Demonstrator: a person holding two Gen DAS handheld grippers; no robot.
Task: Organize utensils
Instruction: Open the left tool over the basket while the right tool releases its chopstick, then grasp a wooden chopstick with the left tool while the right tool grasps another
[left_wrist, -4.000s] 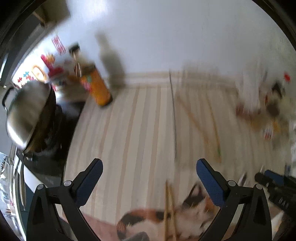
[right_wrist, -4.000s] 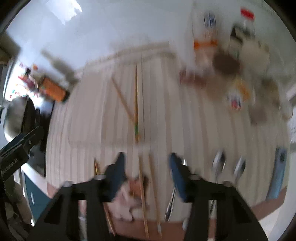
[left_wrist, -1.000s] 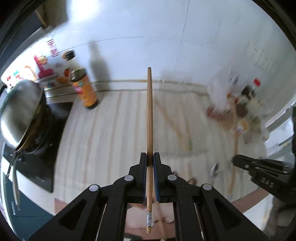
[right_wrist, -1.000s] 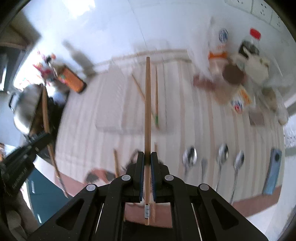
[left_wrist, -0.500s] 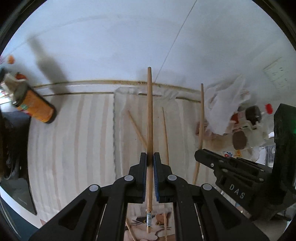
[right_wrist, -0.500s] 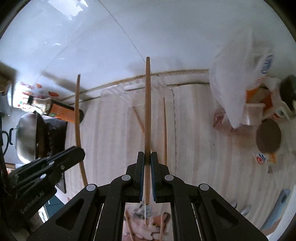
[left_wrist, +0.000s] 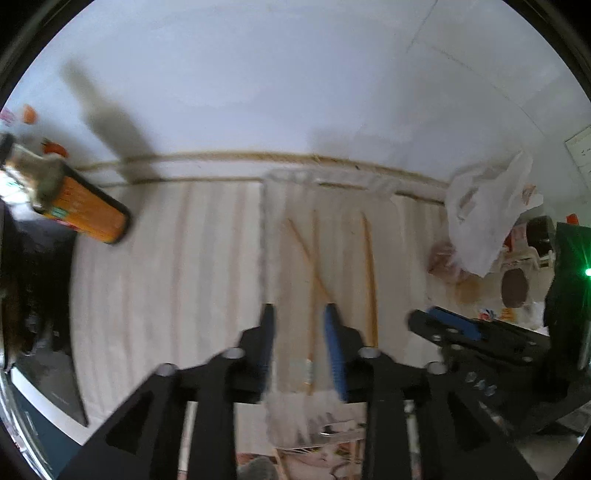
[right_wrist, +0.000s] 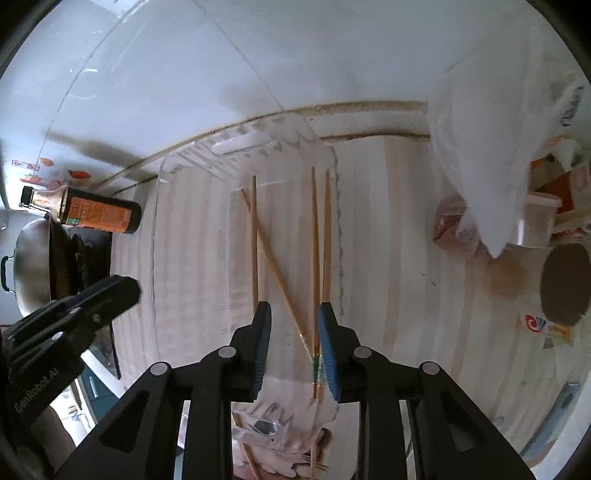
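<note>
A clear plastic tray (right_wrist: 192, 158) lies on the striped counter; it also shows in the left wrist view (left_wrist: 332, 181). Several wooden chopsticks (right_wrist: 255, 229) lie inside it, one crossed diagonally (right_wrist: 273, 266), two side by side at the right (right_wrist: 319, 229). In the left wrist view the chopsticks (left_wrist: 369, 273) lie ahead of my fingers. My left gripper (left_wrist: 299, 325) is open and empty above the tray's near end. My right gripper (right_wrist: 293, 325) is open and empty above the chopstick tips. The left gripper shows at the left of the right wrist view (right_wrist: 74, 314).
An orange-labelled sauce bottle (right_wrist: 99, 216) and a steel wok (right_wrist: 31, 258) on the stove stand at the left. A white plastic bag (right_wrist: 491, 155), jars and a brown lid (right_wrist: 565, 284) crowd the right. A cat-print mat (right_wrist: 288, 454) lies near the front edge.
Both grippers were shut on a chopstick each half a second ago. Now both have opened and the two chopsticks lie in the tray with the others.
</note>
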